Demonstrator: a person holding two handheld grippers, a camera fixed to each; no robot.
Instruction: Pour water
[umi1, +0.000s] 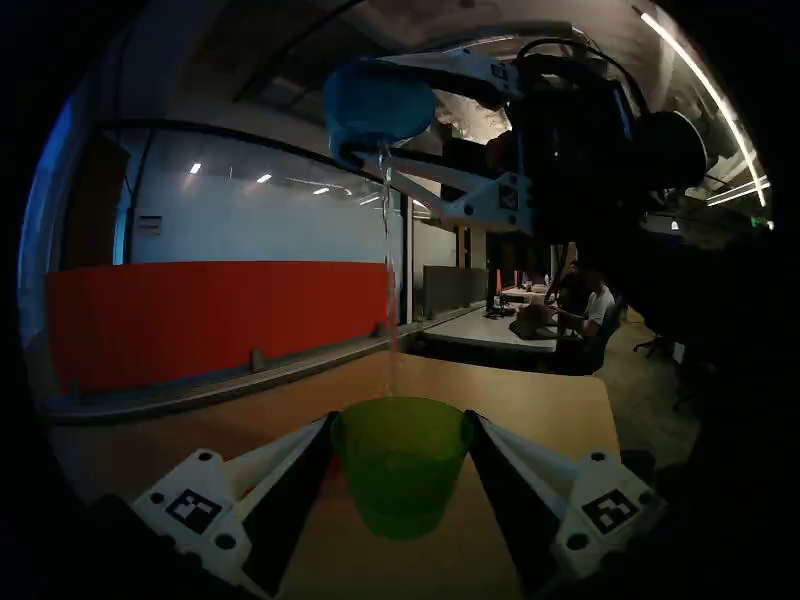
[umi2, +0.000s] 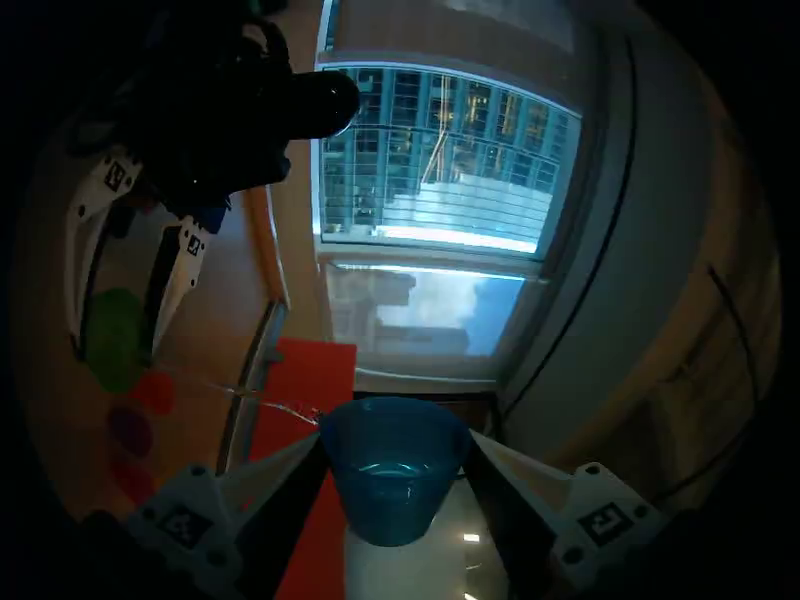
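Observation:
In the left gripper view my left gripper (umi1: 402, 450) is shut on a green cup (umi1: 401, 465) held upright over the wooden table (umi1: 540, 405). Above it hangs a tilted blue cup (umi1: 375, 103), and a thin stream of water (umi1: 388, 270) falls from it into the green cup. In the right gripper view my right gripper (umi2: 395, 470) is shut on that blue cup (umi2: 393, 480), tipped on its side with water inside. A water stream (umi2: 255, 398) leaves its rim toward the green cup (umi2: 113, 340), which sits between the left gripper's fingers (umi2: 178, 270) at the far left.
An orange partition (umi1: 210, 315) runs behind the table. A person sits at desks (umi1: 585, 310) in the background right. A red cup (umi2: 152, 392) and a dark red cup (umi2: 128, 428) stand on the table near the green one. A large window (umi2: 440, 200) shows in the right gripper view.

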